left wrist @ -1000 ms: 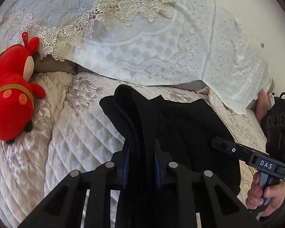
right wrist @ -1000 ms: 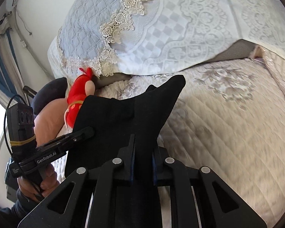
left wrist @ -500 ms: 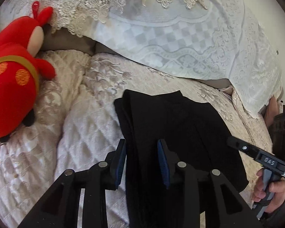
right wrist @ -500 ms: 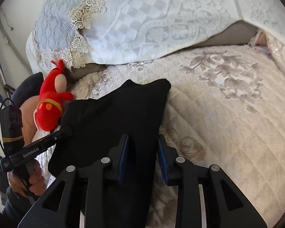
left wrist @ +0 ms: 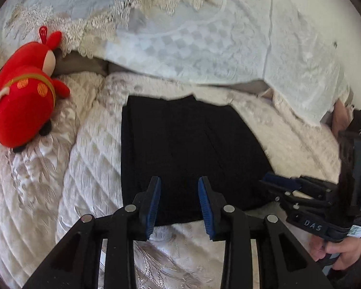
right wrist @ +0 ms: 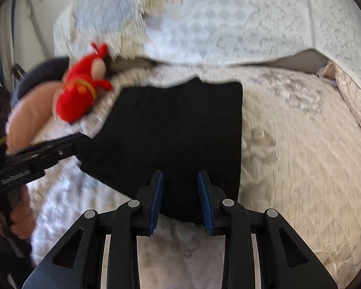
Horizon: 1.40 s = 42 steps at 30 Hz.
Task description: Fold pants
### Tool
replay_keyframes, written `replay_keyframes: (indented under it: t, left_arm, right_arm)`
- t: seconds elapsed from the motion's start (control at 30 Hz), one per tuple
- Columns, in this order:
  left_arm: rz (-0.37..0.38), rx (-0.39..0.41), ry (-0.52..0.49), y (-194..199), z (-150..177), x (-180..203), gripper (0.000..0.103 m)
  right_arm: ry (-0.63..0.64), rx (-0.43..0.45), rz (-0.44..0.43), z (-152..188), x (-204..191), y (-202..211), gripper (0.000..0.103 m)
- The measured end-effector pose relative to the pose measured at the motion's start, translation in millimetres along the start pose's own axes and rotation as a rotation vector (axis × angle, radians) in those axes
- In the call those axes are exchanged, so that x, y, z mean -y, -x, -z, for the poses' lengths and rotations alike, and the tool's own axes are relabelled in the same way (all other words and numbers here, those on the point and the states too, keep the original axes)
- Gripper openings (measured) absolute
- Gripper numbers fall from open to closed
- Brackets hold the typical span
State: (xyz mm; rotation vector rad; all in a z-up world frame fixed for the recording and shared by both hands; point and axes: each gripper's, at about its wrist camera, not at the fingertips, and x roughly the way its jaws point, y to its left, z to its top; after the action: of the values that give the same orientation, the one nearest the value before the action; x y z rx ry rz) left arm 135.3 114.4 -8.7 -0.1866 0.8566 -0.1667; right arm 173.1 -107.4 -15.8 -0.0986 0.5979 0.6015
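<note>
From the left wrist view, the left hand-held gripper (left wrist: 179, 193) is released, its blue-padded fingers spread apart with nothing between them, hovering over the near edge of the black pants (left wrist: 187, 154). The pants lie folded into a flat rectangle on the quilted cream bed (left wrist: 91, 168), at the centre of the view. A red plush toy (left wrist: 24, 101) lies at 9 o'clock, apart from the pants, and a lace-trimmed pillow (left wrist: 204, 36) spans 12 o'clock. The right hand-held gripper (left wrist: 279, 184) enters at 4 o'clock, its tip at the pants' right edge. From the right wrist view, blurred by motion, the right hand-held gripper (right wrist: 180, 192) is likewise released, fingers apart above the near edge of the pants (right wrist: 175, 130). The plush toy (right wrist: 81, 94) sits at 10 o'clock, and the left hand-held gripper (right wrist: 60, 145) reaches in from 9 o'clock.
</note>
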Motion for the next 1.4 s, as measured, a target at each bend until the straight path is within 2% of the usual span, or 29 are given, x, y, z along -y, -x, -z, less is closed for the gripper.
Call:
replay_keyframes:
  t: [0.13,0.3,0.4,0.63,0.77,1.1,1.4]
  left_arm:
    - [-0.048,0.013,-0.048,-1,5,6,0.036]
    - [-0.093,0.017,-0.032,23,3,14,0.035]
    - [-0.116,0.027,-0.021,42,9,21,0.035]
    - [-0.128,0.041,0.01,77,32,36,0.035]
    - [-0.157,0.052,0.021,93,42,44,0.035]
    - [-0.189,0.063,0.014,120,61,56,0.035]
    - [-0.199,0.063,0.013,124,65,59,0.035]
  right_arm:
    - [-0.009,-0.002,0.01,-6,-1,11,0.03]
    - [-0.011,0.03,0.029,-4,-11,38,0.03]
    - [-0.019,0.045,0.026,1,-19,55,0.039]
    - [0.017,0.046,0.033,20,-46,88,0.041]
    - [0.013,0.055,0.032,33,-56,104,0.051]
    - [0.016,0.059,0.046,51,-74,123,0.051]
    - [0.026,0.065,0.062,53,-81,130,0.052]
